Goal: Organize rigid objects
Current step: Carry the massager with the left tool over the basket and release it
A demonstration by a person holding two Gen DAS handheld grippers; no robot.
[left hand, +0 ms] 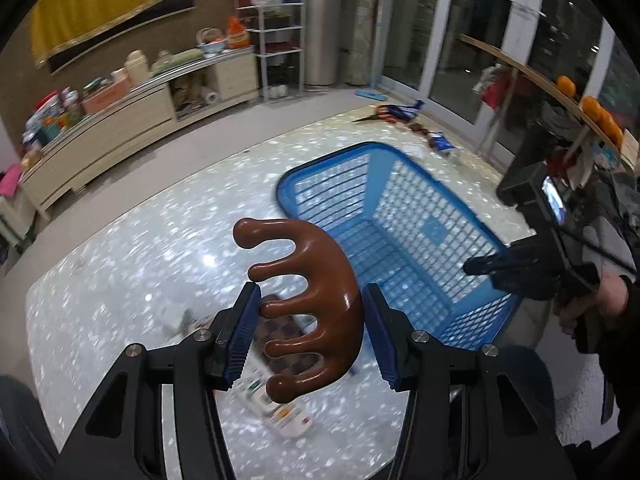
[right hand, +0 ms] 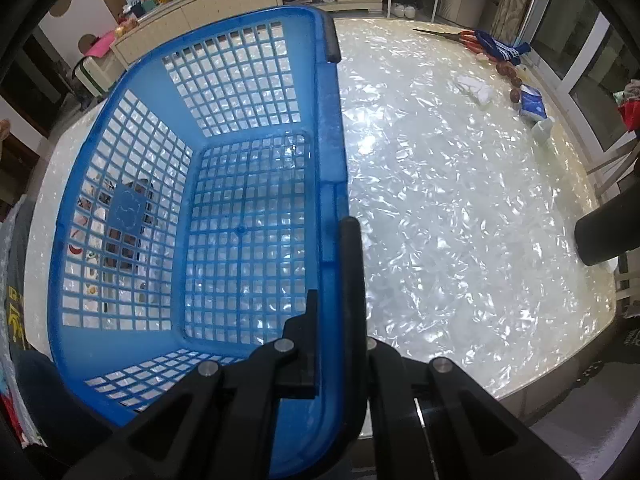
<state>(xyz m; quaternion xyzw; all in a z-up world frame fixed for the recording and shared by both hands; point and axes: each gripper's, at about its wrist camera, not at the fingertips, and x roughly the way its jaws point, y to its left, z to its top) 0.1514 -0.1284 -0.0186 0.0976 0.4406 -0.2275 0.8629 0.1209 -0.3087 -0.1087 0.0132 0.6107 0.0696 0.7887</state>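
Note:
A brown wooden massager [left hand: 316, 300] with several rounded prongs hangs above the table, and my left gripper [left hand: 311, 294] is shut on it. One blue pad [left hand: 240, 332] presses the prong tips and the other presses the curved back. Ahead and to the right stands an empty blue lattice basket [left hand: 400, 216] on the pearly table [left hand: 132, 256]. My right gripper [right hand: 333, 304] is shut on the basket's rim [right hand: 330, 168], one finger inside the wall and one outside. The same gripper [left hand: 496, 266] shows in the left wrist view at the basket's right edge, with a person's hand [left hand: 604, 300] behind it.
Under the massager lie a checkered brown item [left hand: 280, 330] and a white printed packet [left hand: 280, 412]. Red-handled scissors [right hand: 460, 36], a blue cloth [right hand: 500, 48], a blue packet [right hand: 532, 104] and white paper [right hand: 476, 88] lie at the table's far edge. A low cabinet [left hand: 120, 128] lines the wall.

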